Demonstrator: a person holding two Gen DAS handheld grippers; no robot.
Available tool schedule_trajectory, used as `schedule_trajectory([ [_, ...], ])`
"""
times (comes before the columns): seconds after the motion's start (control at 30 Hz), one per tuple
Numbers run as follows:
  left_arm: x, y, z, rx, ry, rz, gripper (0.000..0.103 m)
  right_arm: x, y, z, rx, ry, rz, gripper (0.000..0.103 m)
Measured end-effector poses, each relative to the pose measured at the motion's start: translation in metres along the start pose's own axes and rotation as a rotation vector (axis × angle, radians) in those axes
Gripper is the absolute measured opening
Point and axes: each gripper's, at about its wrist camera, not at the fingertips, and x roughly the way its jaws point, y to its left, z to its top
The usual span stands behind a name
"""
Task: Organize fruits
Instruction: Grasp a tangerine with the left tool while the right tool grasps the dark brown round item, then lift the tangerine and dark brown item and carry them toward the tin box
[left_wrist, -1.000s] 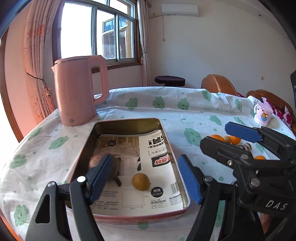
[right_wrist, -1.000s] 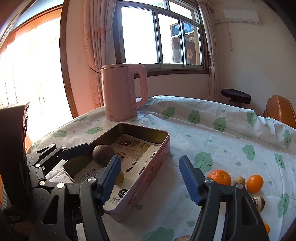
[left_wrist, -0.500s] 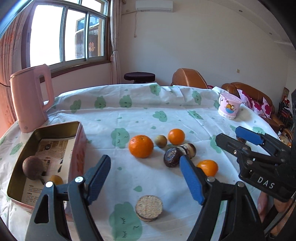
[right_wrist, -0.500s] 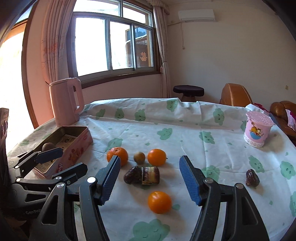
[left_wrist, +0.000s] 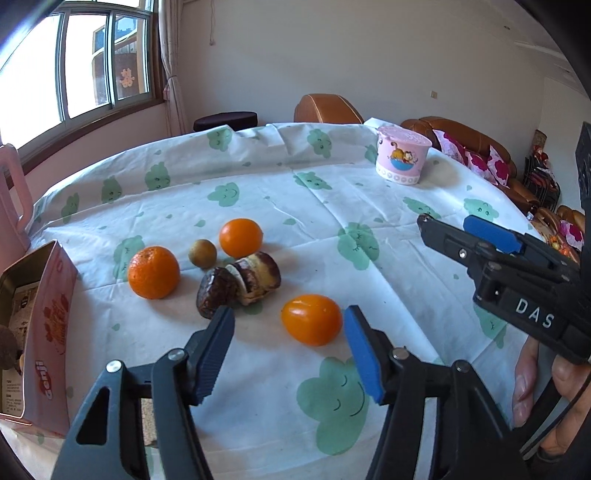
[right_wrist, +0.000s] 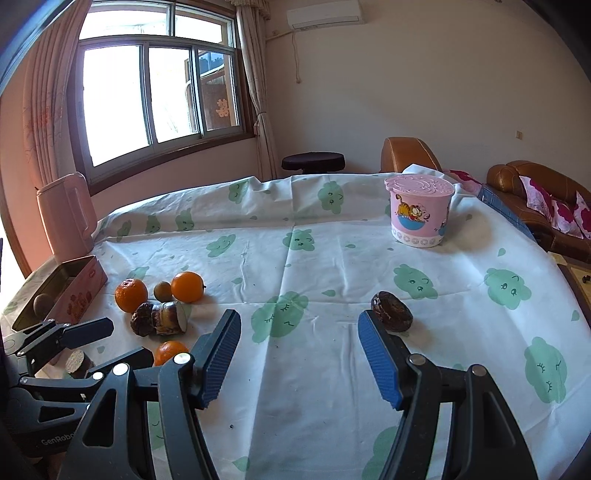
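Note:
A small orange fruit (left_wrist: 311, 324) lies on the cloud-print cloth just ahead of my left gripper (left_wrist: 288, 332), in the gap between its blue pads. The jaws are closing and neither pad touches the fruit. Behind it lie a large orange (left_wrist: 154, 272), a small green-brown fruit (left_wrist: 202, 252), another orange (left_wrist: 241, 237) and two dark brown pieces (left_wrist: 236, 284). The pink tin (left_wrist: 37, 295) stands at the left with a brown fruit (right_wrist: 42, 303) inside. My right gripper (right_wrist: 298, 325) is open and holds nothing. A dark wrinkled fruit (right_wrist: 391, 310) lies just beyond its right pad.
A pink cartoon cup (right_wrist: 419, 214) stands at the far right of the table. A pink kettle (right_wrist: 68, 218) is at the far left behind the tin. A round cork-like disc (right_wrist: 75, 360) lies near the tin. Brown sofas and a stool stand beyond the table.
Both views have swung right, from over the tin to the loose fruits. The left jaws have narrowed with the small orange fruit now between them. The right jaws keep the same width.

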Motion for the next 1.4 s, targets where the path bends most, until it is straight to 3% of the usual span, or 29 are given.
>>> schedule_trajectory([
  [0.07,0.009,-0.004,0.001,0.005,0.027,-0.012,0.061,0.0,-0.005,0.0,0.013,0.002,-0.006,0.068],
  [0.13,0.017,-0.008,0.002,0.02,0.058,-0.015,0.051,0.001,-0.01,0.001,0.02,0.004,-0.016,0.068],
  [0.17,0.021,-0.008,0.002,0.018,0.077,-0.025,0.041,0.001,-0.012,0.001,0.023,0.005,-0.024,0.068],
  [0.27,0.023,-0.007,0.004,0.014,0.076,-0.035,0.039,0.005,-0.021,0.003,0.037,0.012,-0.047,0.068],
  [0.6,0.029,-0.013,0.054,0.016,-0.073,0.06,0.038,0.043,-0.055,0.018,0.103,0.11,-0.106,0.068],
  [0.87,0.06,-0.019,0.069,-0.004,-0.064,0.074,0.038,0.068,-0.06,0.021,0.123,0.205,-0.096,0.068],
  [1.03,0.067,-0.014,0.067,-0.033,-0.055,0.071,0.038,0.081,-0.067,0.018,0.16,0.269,-0.07,0.053],
  [1.2,0.063,-0.011,0.066,-0.046,-0.075,0.06,0.038,0.081,-0.067,0.018,0.16,0.267,-0.072,0.043],
  [1.4,0.063,-0.002,0.066,-0.089,-0.077,0.043,0.038,0.081,-0.066,0.019,0.157,0.264,-0.065,0.043],
])
